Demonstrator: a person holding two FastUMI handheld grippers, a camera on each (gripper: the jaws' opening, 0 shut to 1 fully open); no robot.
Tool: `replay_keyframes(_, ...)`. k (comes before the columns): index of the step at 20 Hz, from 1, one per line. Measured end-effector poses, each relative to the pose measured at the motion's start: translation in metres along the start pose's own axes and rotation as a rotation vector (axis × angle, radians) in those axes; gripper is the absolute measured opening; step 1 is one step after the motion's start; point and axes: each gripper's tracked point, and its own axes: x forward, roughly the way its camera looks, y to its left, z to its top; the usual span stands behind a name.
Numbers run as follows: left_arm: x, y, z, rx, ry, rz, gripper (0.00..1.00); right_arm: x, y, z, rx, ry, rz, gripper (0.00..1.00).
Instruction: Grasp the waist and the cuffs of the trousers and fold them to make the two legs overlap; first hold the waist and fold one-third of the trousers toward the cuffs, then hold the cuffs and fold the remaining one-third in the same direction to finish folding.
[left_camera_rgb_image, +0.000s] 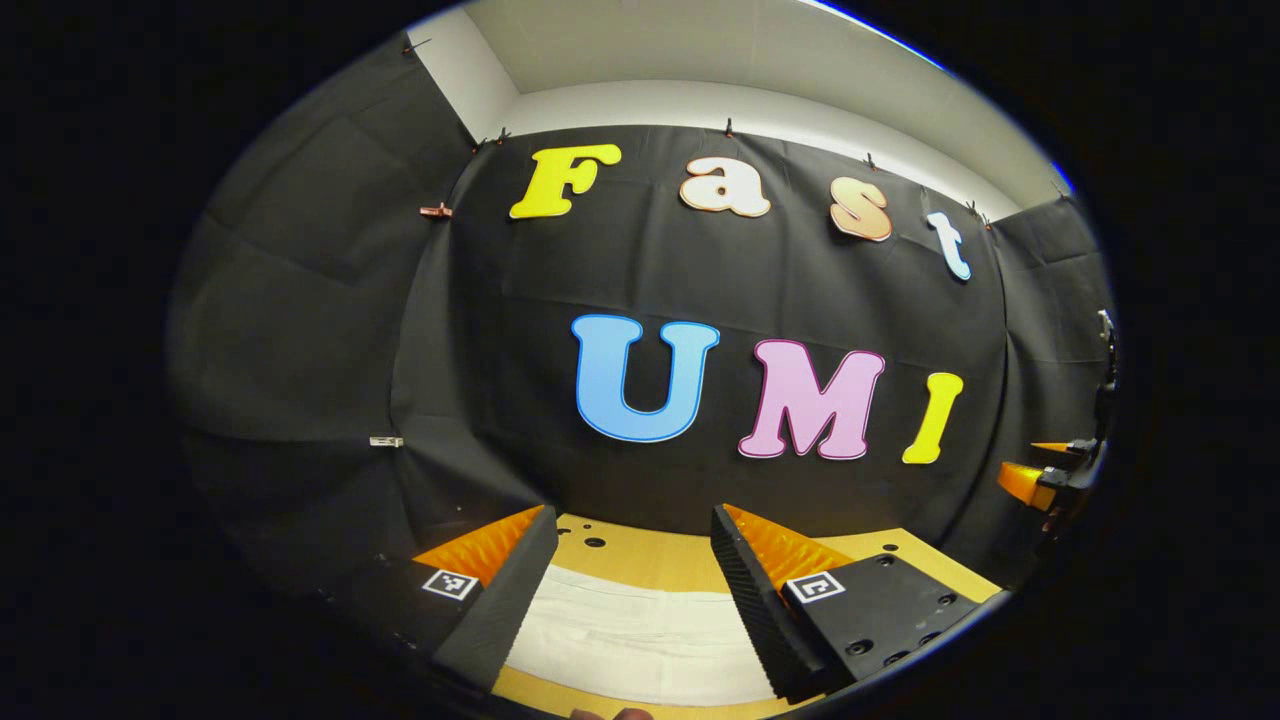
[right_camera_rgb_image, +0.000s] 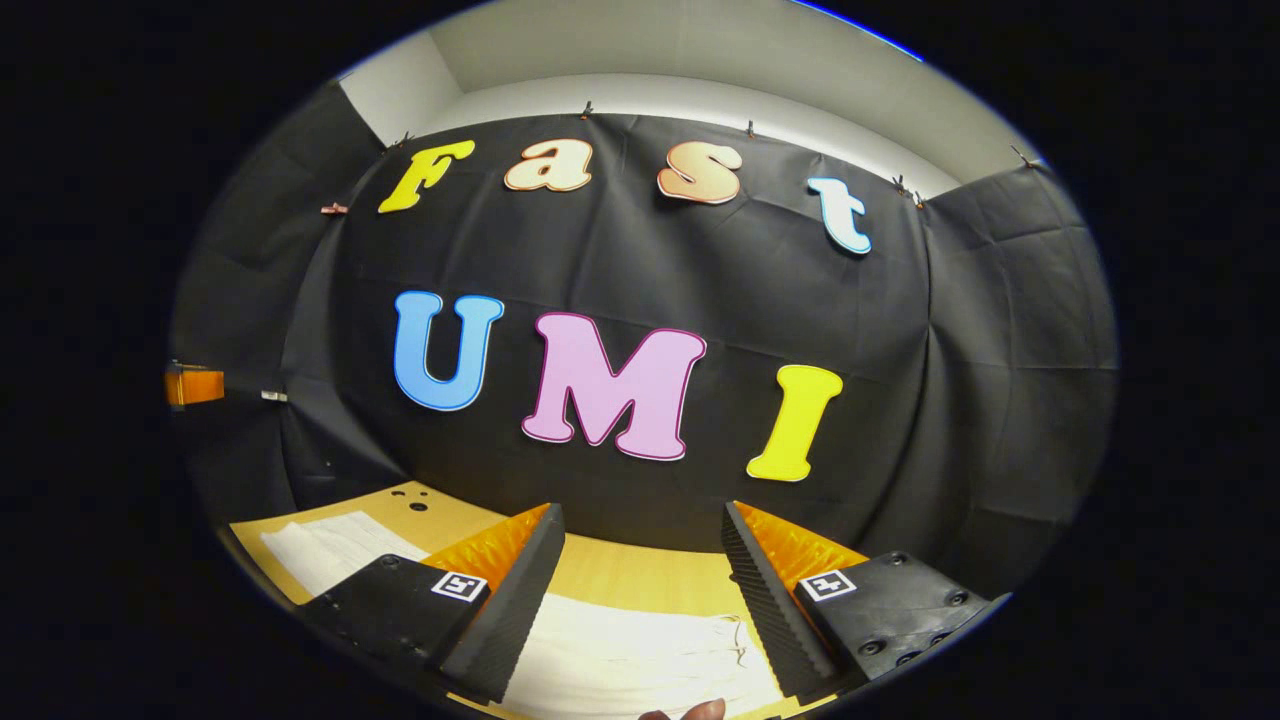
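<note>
The white trousers are seen low in the middle of both views, spread flat on the yellow table, and their long side seems to run from left to right across the picture, though the ends are hard to tell apart. The left gripper and the right gripper are held wide open above the cloth, and nothing is held by either. If only the top layer is pinched, or one side is lifted first, the legs could be left crooked and not stacked.
</note>
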Motion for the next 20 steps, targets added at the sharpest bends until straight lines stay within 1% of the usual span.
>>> replay_keyframes(2,0.004,0.004,-0.009,0.008,0.004,-0.016,0.96,-0.005,-0.014,-0.006,-0.055,0.018,-0.022,0.97)
replay_keyframes(4,0.009,0.007,-0.023,0.033,0.015,-0.051,0.96,-0.011,-0.031,-0.018,-0.149,0.041,-0.041,0.97)
replay_keyframes(5,0.012,0.008,-0.034,0.047,0.025,-0.075,0.96,-0.015,-0.041,-0.026,-0.200,0.057,-0.045,0.94)
replay_keyframes(6,0.015,0.006,-0.043,0.060,0.037,-0.103,0.96,-0.019,-0.048,-0.036,-0.251,0.077,-0.048,0.94)
replay_keyframes(7,0.019,0.004,-0.056,0.076,0.056,-0.137,0.96,-0.022,-0.054,-0.049,-0.302,0.099,-0.041,0.97)
replay_keyframes(9,0.026,0.004,-0.087,0.145,0.111,-0.200,0.96,-0.028,-0.066,-0.080,-0.418,0.155,-0.020,0.97)
replay_keyframes(11,0.032,0.020,-0.126,0.286,0.195,-0.237,0.95,-0.030,-0.075,-0.115,-0.530,0.220,0.024,0.97)
replay_keyframes(12,0.035,0.030,-0.148,0.374,0.250,-0.254,0.95,-0.031,-0.078,-0.134,-0.581,0.256,0.052,0.97)
replay_keyframes(13,0.037,0.042,-0.174,0.478,0.312,-0.277,0.97,-0.035,-0.081,-0.155,-0.625,0.295,0.087,0.97)
replay_keyframes(15,0.035,0.069,-0.218,0.659,0.419,-0.339,0.98,-0.042,-0.085,-0.196,-0.703,0.356,0.156,0.97)
replay_keyframes(16,0.034,0.080,-0.238,0.728,0.473,-0.376,0.98,-0.046,-0.086,-0.215,-0.733,0.384,0.190,0.98)
replay_keyframes(17,0.031,0.090,-0.260,0.779,0.533,-0.413,0.97,-0.050,-0.086,-0.231,-0.757,0.410,0.219,0.97)
replay_keyframes(20,0.028,0.122,-0.309,0.904,0.680,-0.474,0.98,-0.056,-0.085,-0.275,-0.819,0.479,0.292,0.97)
